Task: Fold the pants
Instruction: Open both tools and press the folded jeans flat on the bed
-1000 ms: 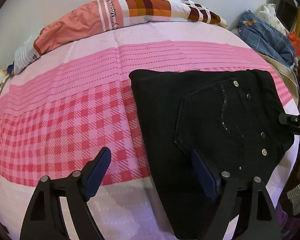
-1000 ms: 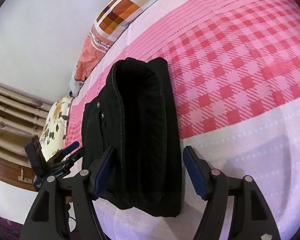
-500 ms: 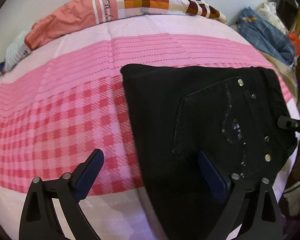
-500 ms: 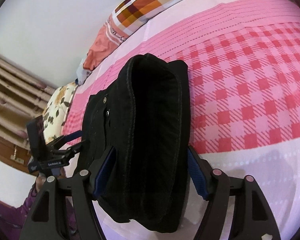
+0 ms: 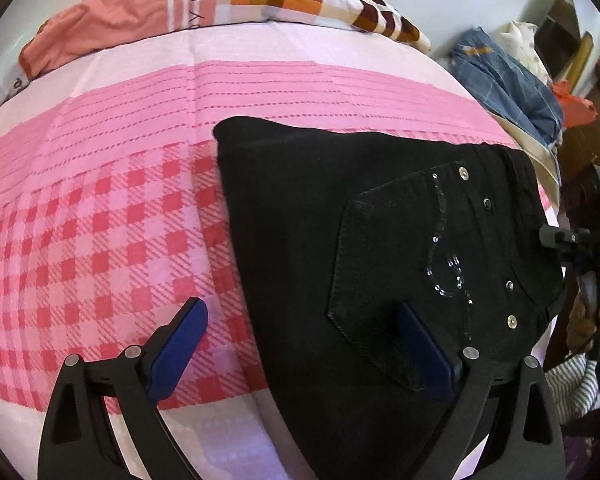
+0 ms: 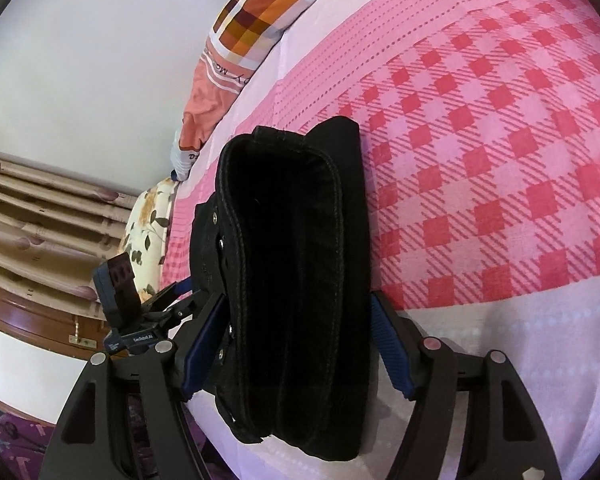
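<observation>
Black pants [image 5: 340, 220] lie folded into a thick rectangle on the pink checked bed sheet [image 5: 100, 220], with a studded back pocket [image 5: 420, 280] on top. My left gripper [image 5: 304, 344] hovers open over their near left edge, one finger above the sheet and the other above the pocket. In the right wrist view the waistband end of the pants [image 6: 292, 260] sits between the fingers of my right gripper [image 6: 296, 344]. That gripper is open and straddles the bundle closely. The left gripper [image 6: 140, 320] shows beyond it, at the left.
A patchwork quilt [image 5: 220, 4] lies along the wall at the bed's far side. A heap of clothes [image 5: 508, 84] sits off the right end. A floral pillow [image 6: 148, 220] and a wooden frame [image 6: 28, 312] are at the other end. The bed's edge is close beneath both grippers.
The left gripper opened wider and tipped down toward the pants. The right gripper moved forward, so the waistband end now lies between its fingers.
</observation>
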`<act>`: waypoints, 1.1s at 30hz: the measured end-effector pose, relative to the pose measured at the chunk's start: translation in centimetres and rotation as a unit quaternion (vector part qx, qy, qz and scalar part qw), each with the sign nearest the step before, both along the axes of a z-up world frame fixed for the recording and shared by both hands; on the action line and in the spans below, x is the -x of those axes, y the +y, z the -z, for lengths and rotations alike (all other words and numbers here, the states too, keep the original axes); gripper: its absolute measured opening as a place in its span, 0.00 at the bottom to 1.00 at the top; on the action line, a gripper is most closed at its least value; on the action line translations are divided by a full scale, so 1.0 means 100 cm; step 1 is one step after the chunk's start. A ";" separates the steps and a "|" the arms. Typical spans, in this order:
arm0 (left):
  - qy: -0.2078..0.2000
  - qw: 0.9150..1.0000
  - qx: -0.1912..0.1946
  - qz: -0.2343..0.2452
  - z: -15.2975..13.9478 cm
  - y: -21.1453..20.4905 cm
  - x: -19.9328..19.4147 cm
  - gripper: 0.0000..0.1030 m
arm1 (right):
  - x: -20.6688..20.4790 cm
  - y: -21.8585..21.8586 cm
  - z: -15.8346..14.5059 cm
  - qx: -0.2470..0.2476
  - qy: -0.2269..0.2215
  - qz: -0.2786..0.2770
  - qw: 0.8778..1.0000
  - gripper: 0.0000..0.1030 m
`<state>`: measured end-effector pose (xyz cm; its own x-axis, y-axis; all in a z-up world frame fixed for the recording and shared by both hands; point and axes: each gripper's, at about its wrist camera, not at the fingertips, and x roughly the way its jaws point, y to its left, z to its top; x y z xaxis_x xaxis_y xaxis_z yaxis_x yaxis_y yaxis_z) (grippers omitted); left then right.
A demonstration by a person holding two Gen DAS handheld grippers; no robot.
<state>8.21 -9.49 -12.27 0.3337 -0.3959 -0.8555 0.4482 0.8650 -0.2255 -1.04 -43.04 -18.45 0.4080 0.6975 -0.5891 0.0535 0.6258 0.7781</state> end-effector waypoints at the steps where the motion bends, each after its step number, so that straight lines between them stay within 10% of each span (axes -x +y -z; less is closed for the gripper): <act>1: 0.001 1.000 0.001 0.001 0.000 -0.002 -0.001 0.92 | 0.000 0.000 0.000 0.001 0.000 -0.001 1.000 0.67; 5: 0.003 1.000 0.001 0.019 -0.001 -0.009 -0.004 0.93 | -0.006 0.013 -0.008 0.038 -0.017 -0.032 0.999 0.68; 8: 0.008 0.999 0.008 0.034 -0.001 -0.014 -0.006 0.93 | -0.008 0.021 -0.007 0.056 -0.021 -0.053 0.997 0.44; 11: 0.007 0.999 0.002 0.043 -0.002 -0.020 -0.007 0.92 | -0.009 0.020 -0.004 0.046 -0.024 -0.064 0.997 0.43; 20: 0.017 0.997 0.017 0.068 -0.003 -0.023 -0.012 0.91 | -0.019 0.024 -0.006 0.005 -0.024 -0.098 0.995 0.72; 24: 0.013 0.997 0.027 0.068 -0.003 -0.023 -0.015 0.90 | -0.018 0.035 -0.008 0.041 -0.036 -0.098 0.994 0.61; 25: 0.007 0.997 0.030 0.065 -0.003 -0.023 -0.015 0.85 | -0.016 0.037 -0.008 0.064 -0.033 -0.097 0.993 0.41; 33: 0.019 0.996 0.088 0.006 -0.009 -0.002 -0.021 0.29 | -0.010 0.028 -0.002 0.043 -0.033 -0.071 0.996 0.36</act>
